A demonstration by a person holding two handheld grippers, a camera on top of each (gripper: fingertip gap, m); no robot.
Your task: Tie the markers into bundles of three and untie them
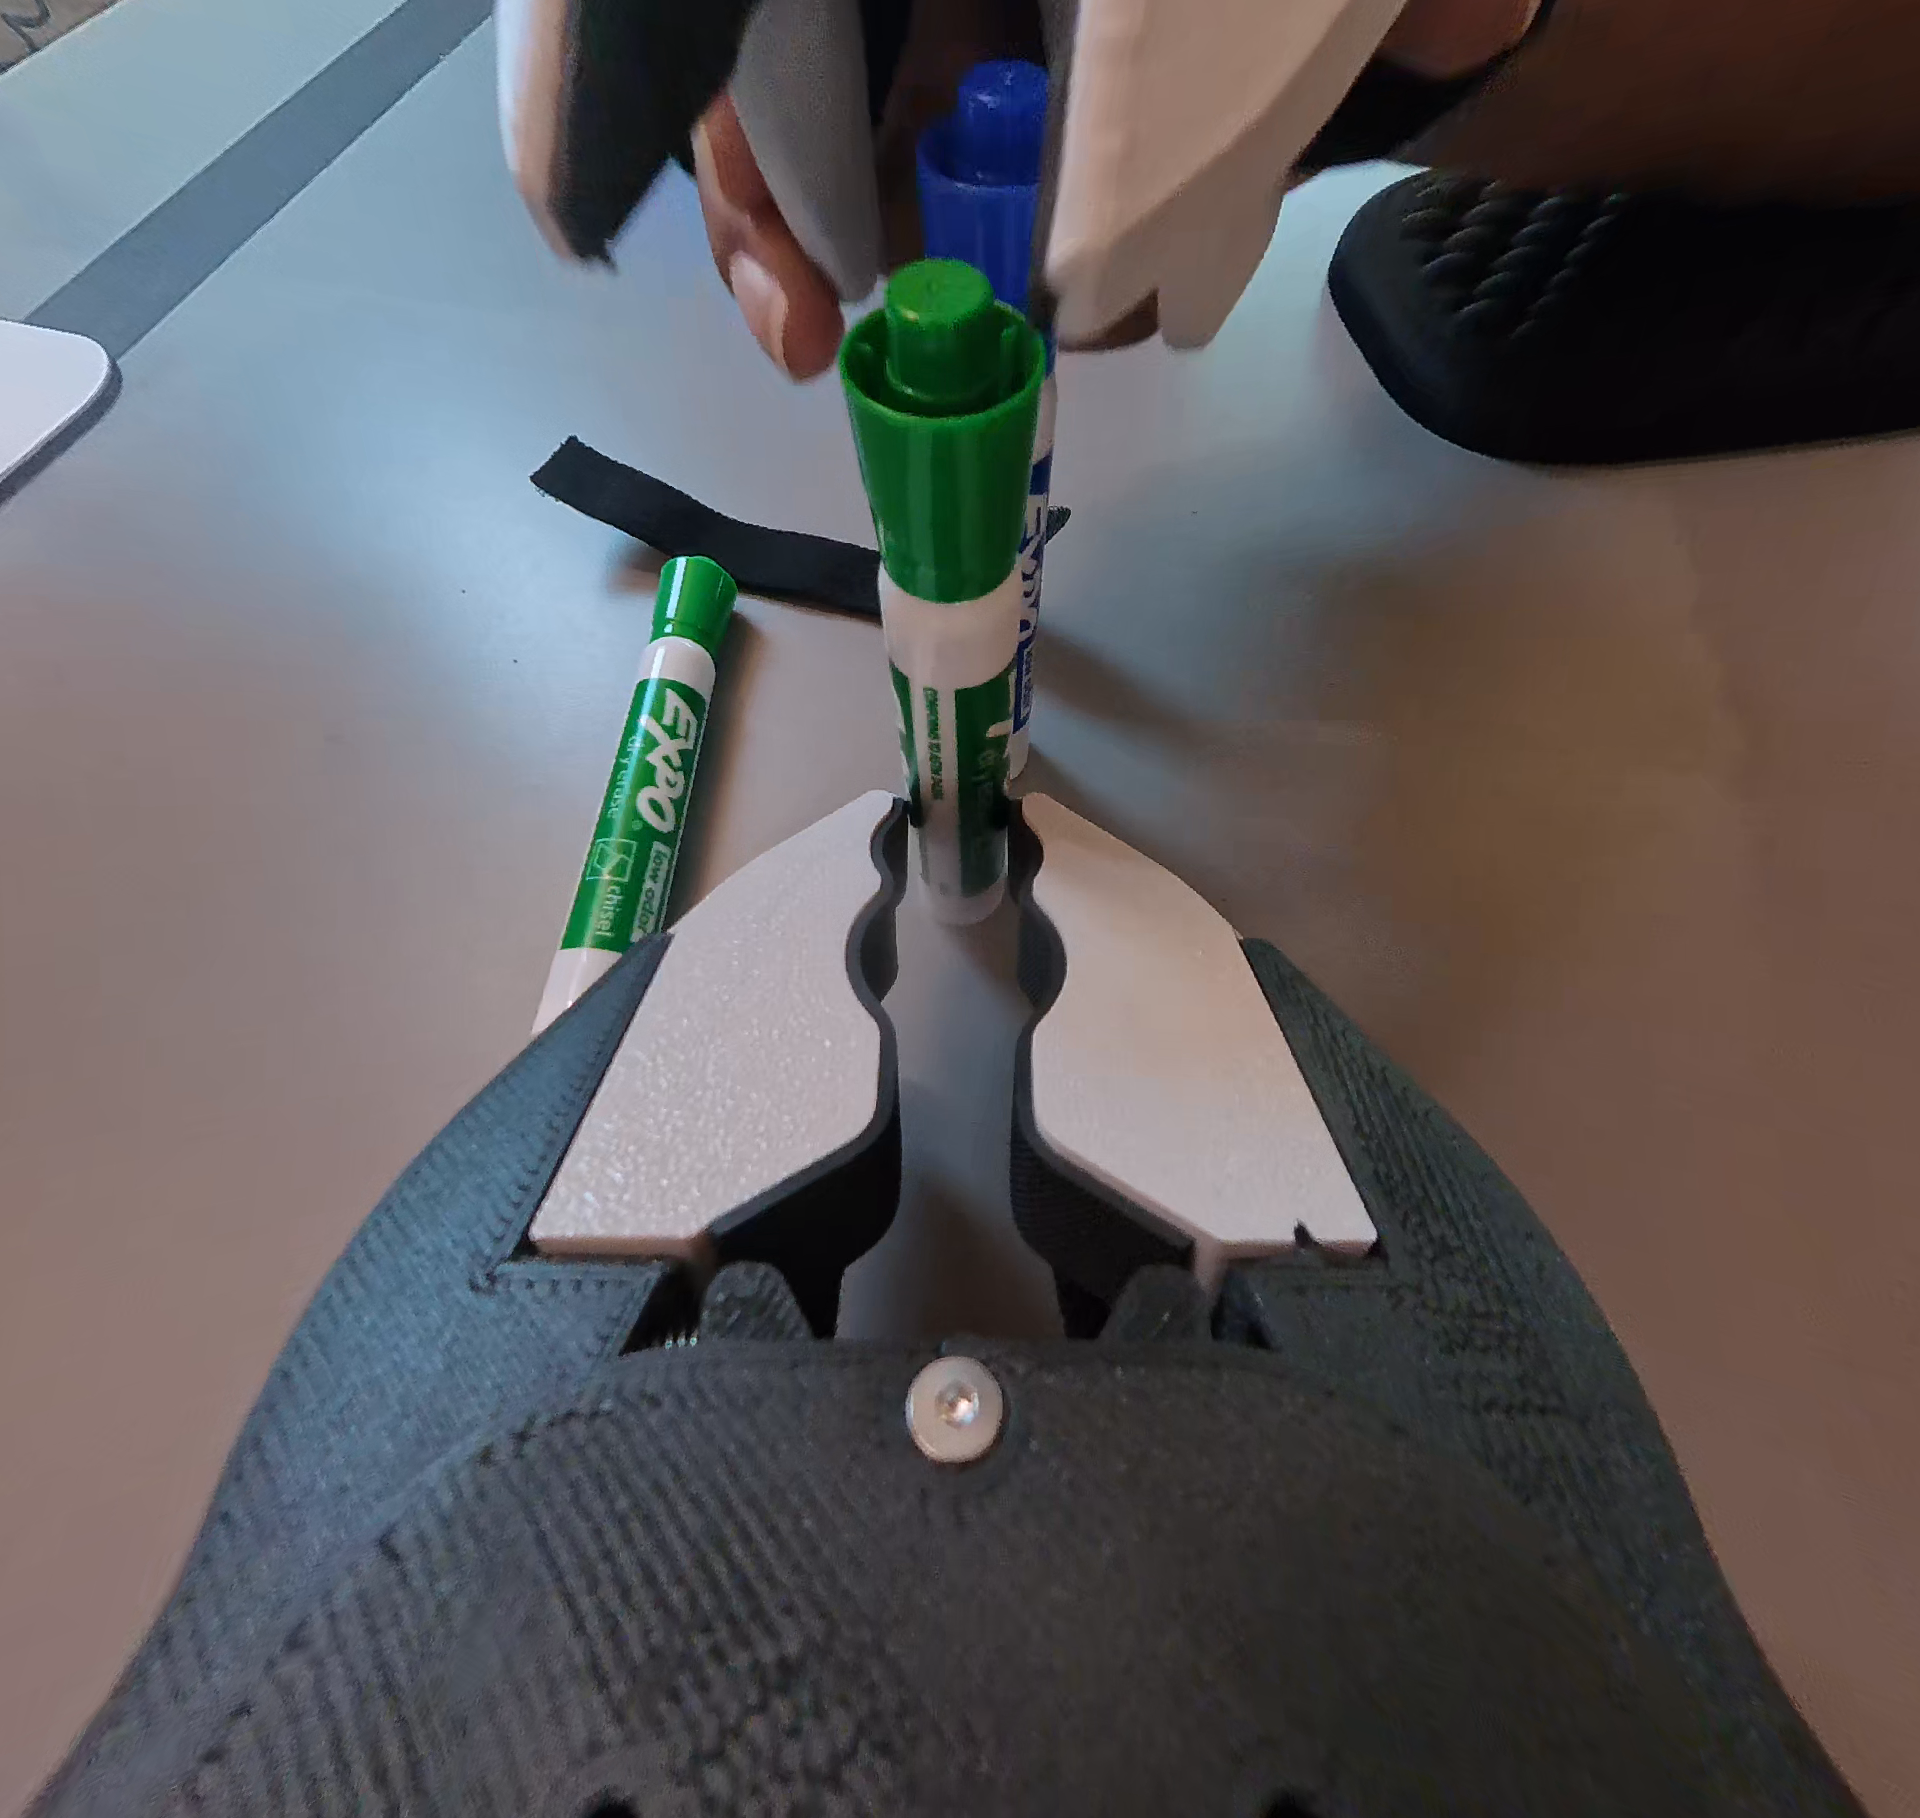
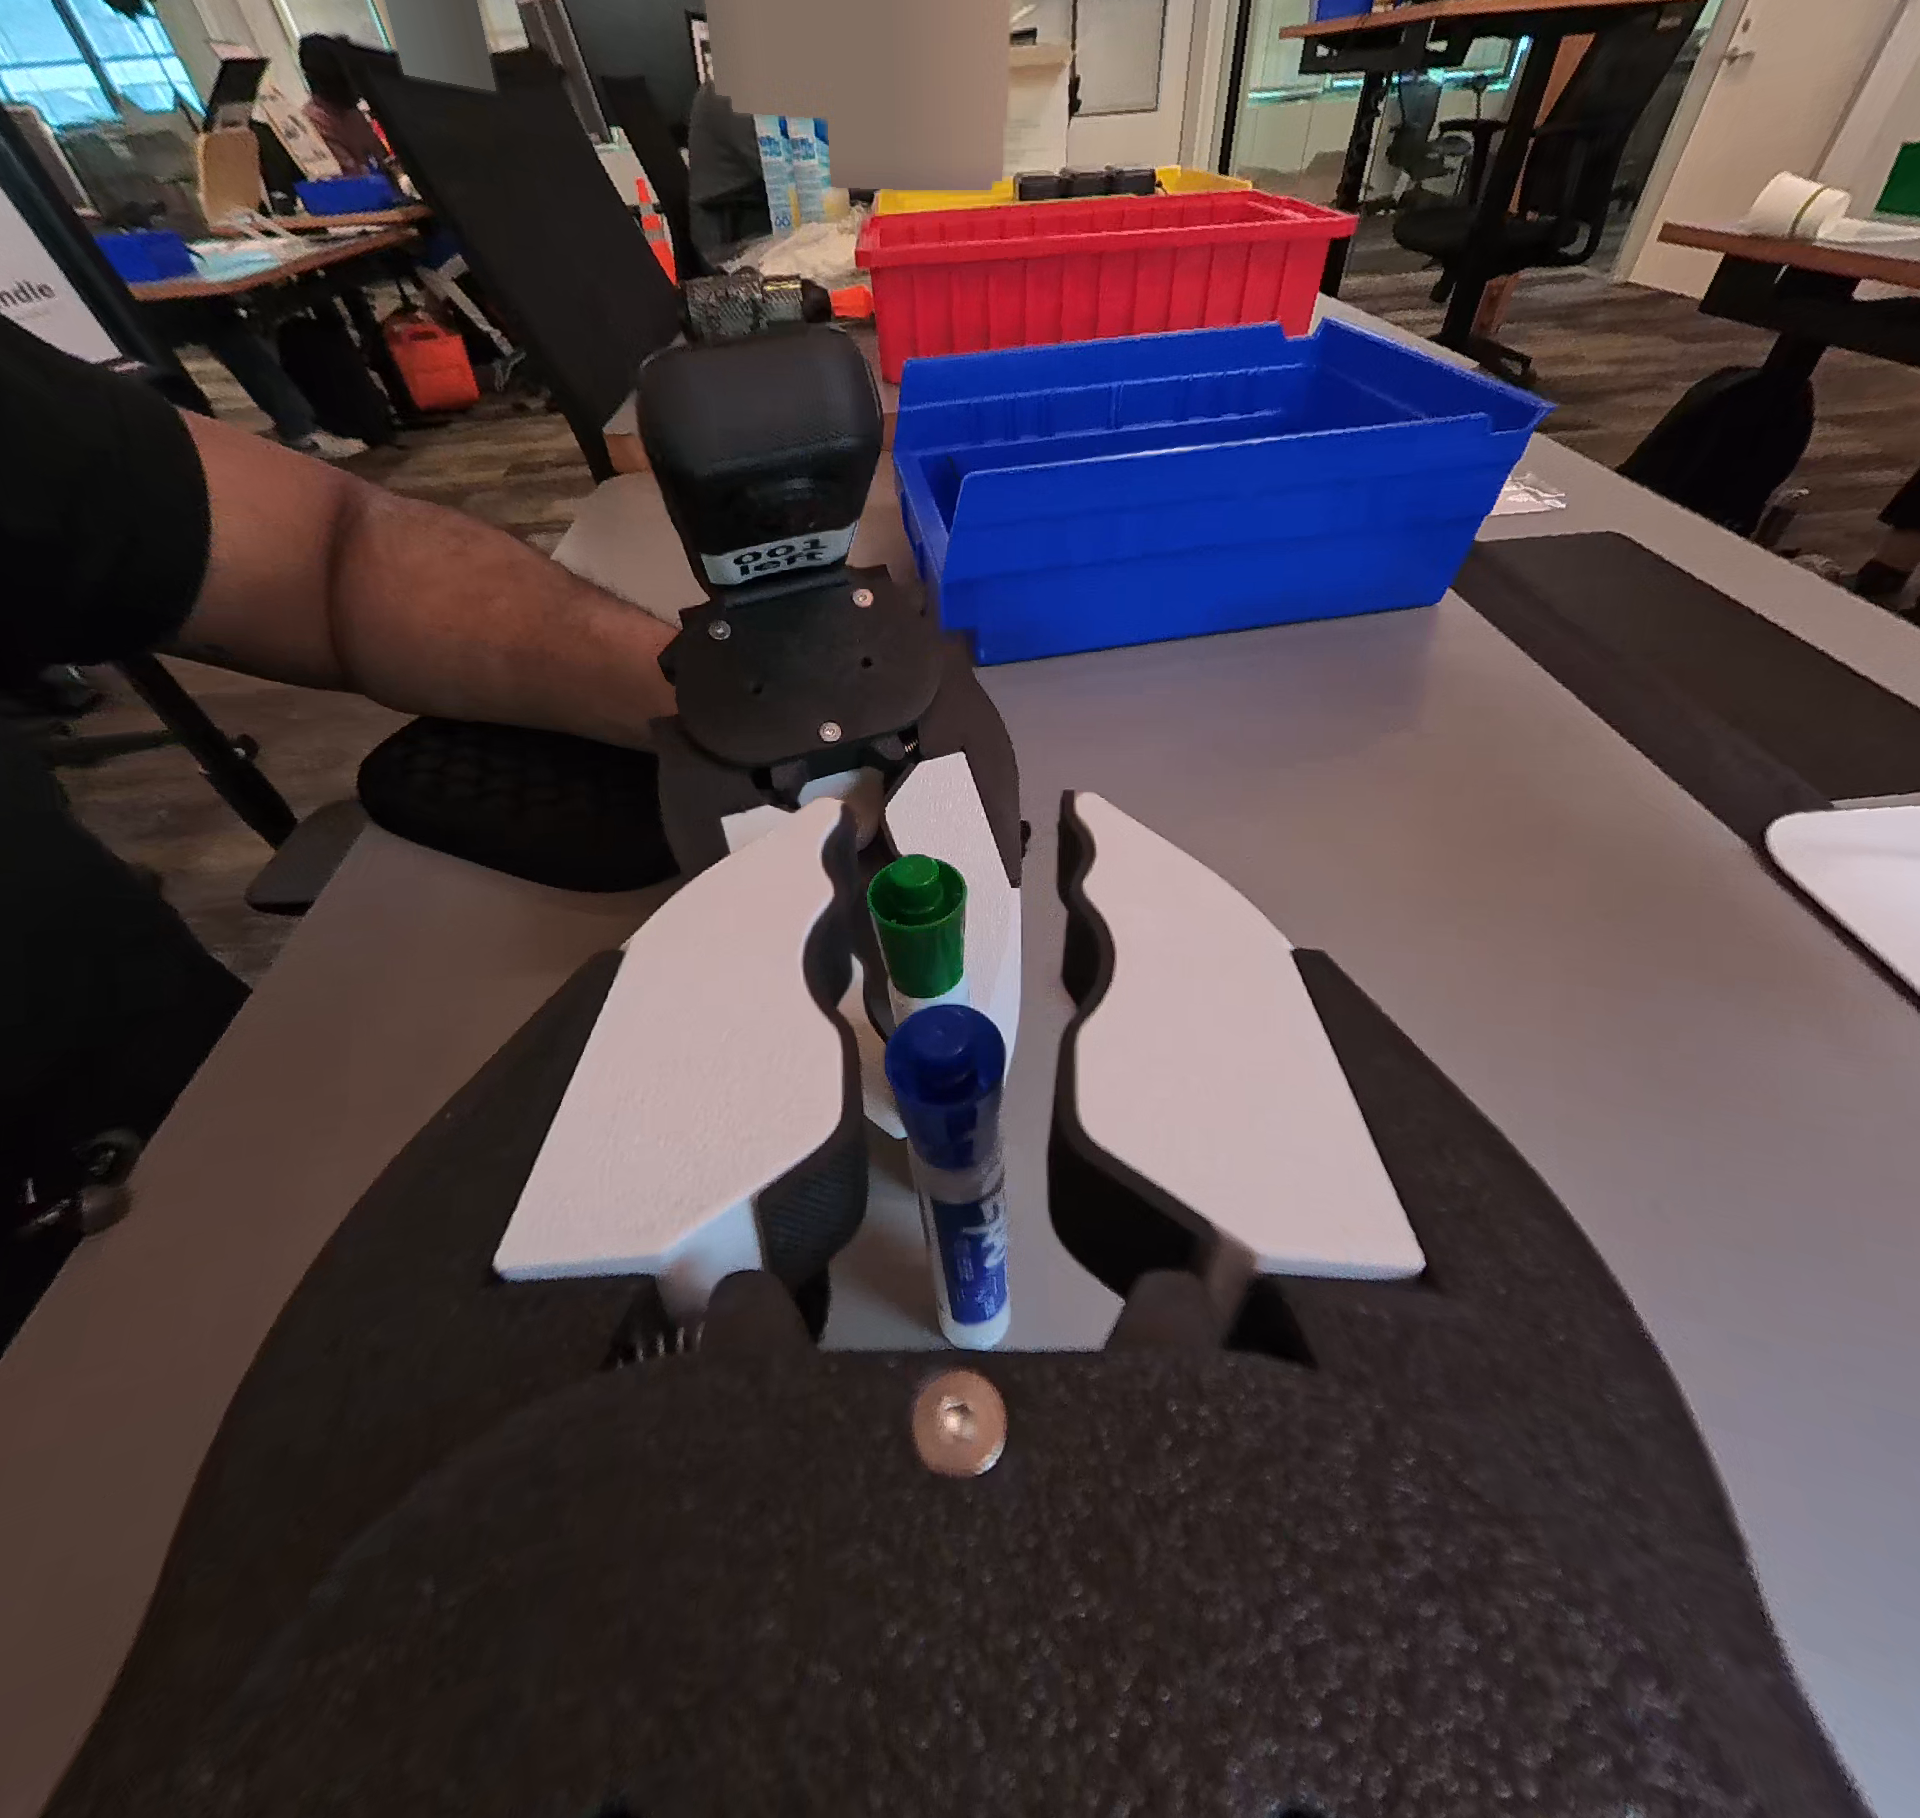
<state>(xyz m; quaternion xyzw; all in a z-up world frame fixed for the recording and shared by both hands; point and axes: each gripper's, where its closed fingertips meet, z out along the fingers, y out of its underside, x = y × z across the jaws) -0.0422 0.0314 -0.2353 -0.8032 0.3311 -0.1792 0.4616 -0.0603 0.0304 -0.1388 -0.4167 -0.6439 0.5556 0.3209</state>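
Left wrist view
Left gripper (image 1: 956,812): fingertips clamped on the lower barrel of an upright green marker (image 1: 943,563), cap uppermost.
Blue marker (image 1: 987,158): upright, just behind the green one and touching it — its cap sat between the white fingers of the right gripper (image 1: 956,303), which came down from above.
Second green marker (image 1: 644,781): lay flat on the grey table (image 1: 1455,781), just left of the left gripper's fingers, cap pointing away.
Black strap (image 1: 707,532): lay flat on the table beyond the lying marker, one end running behind the held markers.
Black mesh pad (image 1: 1621,324): far right, on the table.

Right wrist view
Right gripper (image 2: 956,833): jaws stood apart; blue marker (image 2: 956,1166) upright in the gap, no finger pad visibly touching it.
Green marker (image 2: 920,927): upright just beyond the blue one, held from the far side by the left gripper (image 2: 873,823).
Person's forearm (image 2: 436,605): reached in from the left to that gripper.
Blue bin (image 2: 1195,501): on the table beyond — a red bin (image 2: 1091,282) behind it.
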